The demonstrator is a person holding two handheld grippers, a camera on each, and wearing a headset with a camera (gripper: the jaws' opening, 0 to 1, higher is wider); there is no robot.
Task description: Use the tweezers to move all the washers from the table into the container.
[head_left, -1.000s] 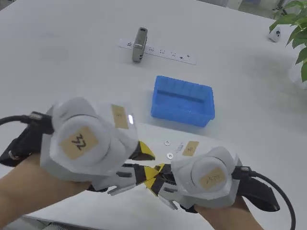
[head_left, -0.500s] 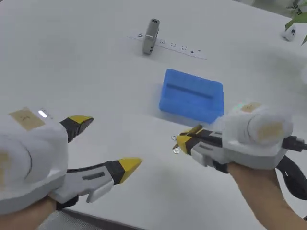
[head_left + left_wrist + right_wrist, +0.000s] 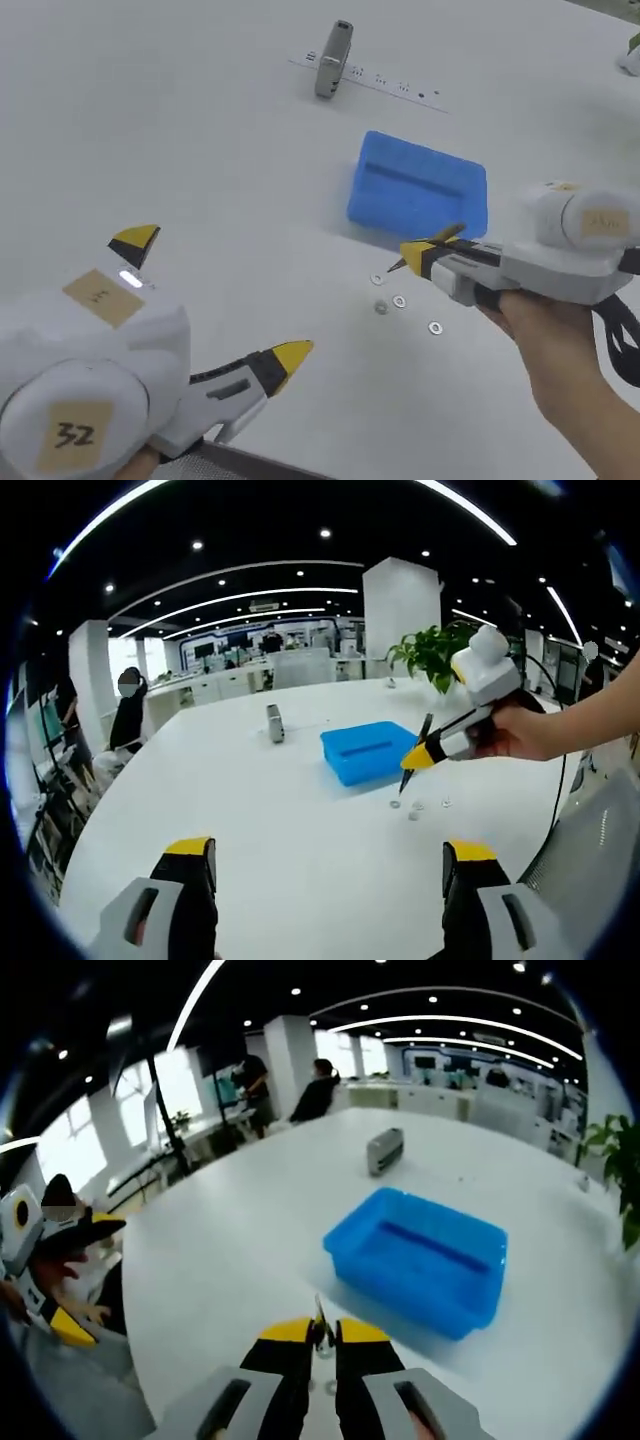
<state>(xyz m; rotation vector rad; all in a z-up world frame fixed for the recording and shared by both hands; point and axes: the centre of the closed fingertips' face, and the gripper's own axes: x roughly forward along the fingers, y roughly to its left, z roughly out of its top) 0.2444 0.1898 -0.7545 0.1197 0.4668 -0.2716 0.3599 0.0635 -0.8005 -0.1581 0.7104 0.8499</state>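
4 washers (image 3: 399,301) lie on the table (image 3: 200,150), all outside the container (image 3: 420,190), in a loose cluster just beside its near wall. 3 sit close together and the 4th is a bit apart, toward my R side. 1 pair of tweezers (image 3: 407,778) is clamped in my R gripper (image 3: 415,255). Its yellow-tipped jaws are pressed together w/ the thin dark shaft between them, which the right gripper view shows well. The tweezers slant down and their tip comes just beside the washer nearest the container. Can't tell if tip and washer touch, nor if the tweezer tips have anything pinched. The 1 container is a blue rectangular bin, upright, opening up. My L gripper (image 3: 212,297) is low at the near edge of the table, well apart from the washers. Its 2 jaws are spread wide w/ nothing between them, pointing roughly toward bin and washers. Further back on the table, beyond the bin, lies 1 white power strip (image 3: 385,82) w/ 1 grey block (image 3: 333,45) on its L end. In the left gripper view a potted plant (image 3: 430,655) stands past the far edge of the table, and office desks w/ a few people are further behind.
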